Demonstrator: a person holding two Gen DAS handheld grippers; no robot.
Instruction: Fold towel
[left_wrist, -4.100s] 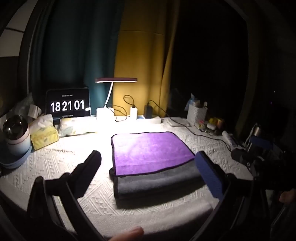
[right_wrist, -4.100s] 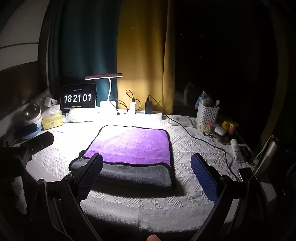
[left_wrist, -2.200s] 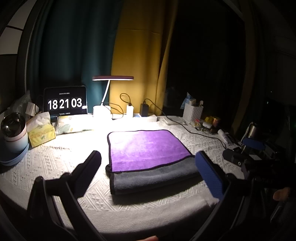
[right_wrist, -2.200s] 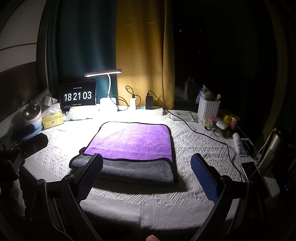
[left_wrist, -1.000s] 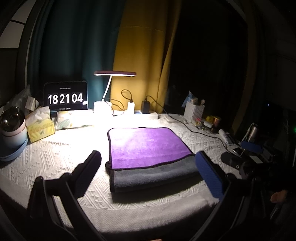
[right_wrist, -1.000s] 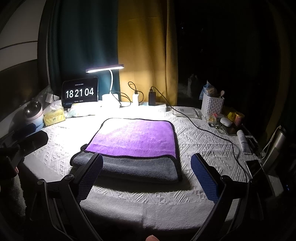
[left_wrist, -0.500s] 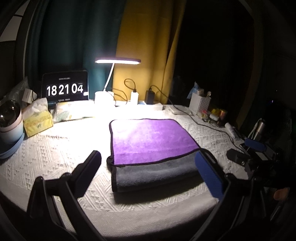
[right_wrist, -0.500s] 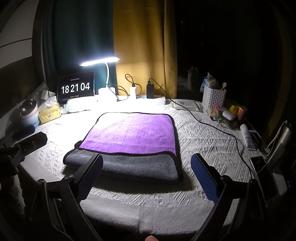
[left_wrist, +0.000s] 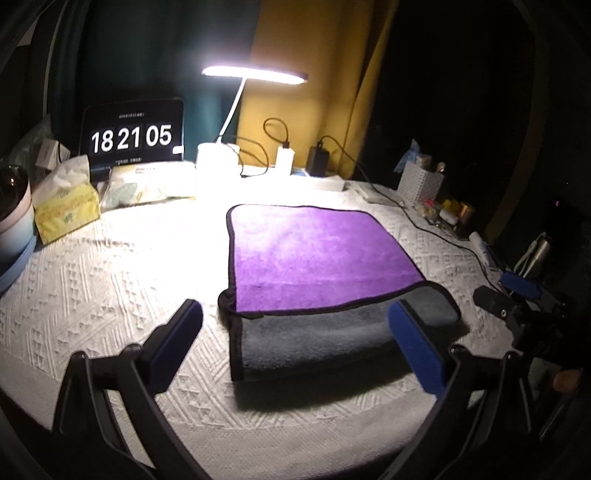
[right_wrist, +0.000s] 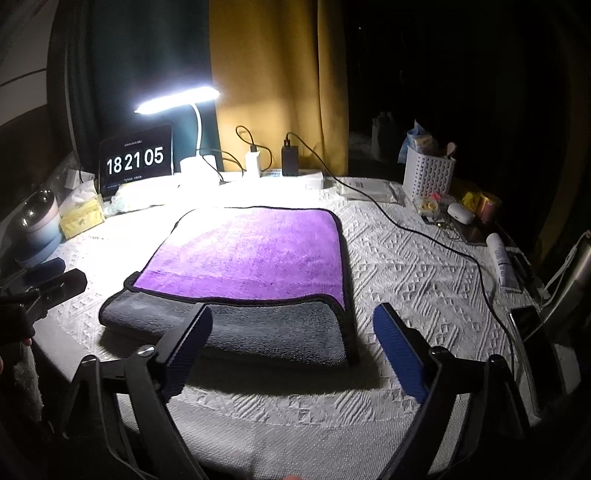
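Observation:
A towel (left_wrist: 317, 251), purple on top and grey beneath with black edging, lies folded flat on the white textured tablecloth; a grey strip shows along its near edge. It also shows in the right wrist view (right_wrist: 255, 254). My left gripper (left_wrist: 299, 336) is open and empty, hovering just above the towel's near grey edge. My right gripper (right_wrist: 291, 339) is open and empty, above the near right part of the towel. The right gripper also appears at the right edge of the left wrist view (left_wrist: 517, 295), and the left gripper at the left edge of the right wrist view (right_wrist: 48, 284).
At the back stand a lit desk lamp (left_wrist: 255, 74), a clock display (left_wrist: 133, 136), chargers and cables (right_wrist: 288, 155). A tissue box (left_wrist: 66, 210) and a round pot (right_wrist: 37, 221) are at left. A white basket (right_wrist: 428, 173), small items, a tube (right_wrist: 500, 258) and a phone (right_wrist: 532, 332) are at right.
Both grippers have moved forward and lower toward the towel's near edge, so the towel looks larger. The towel has not moved. Both stay open.

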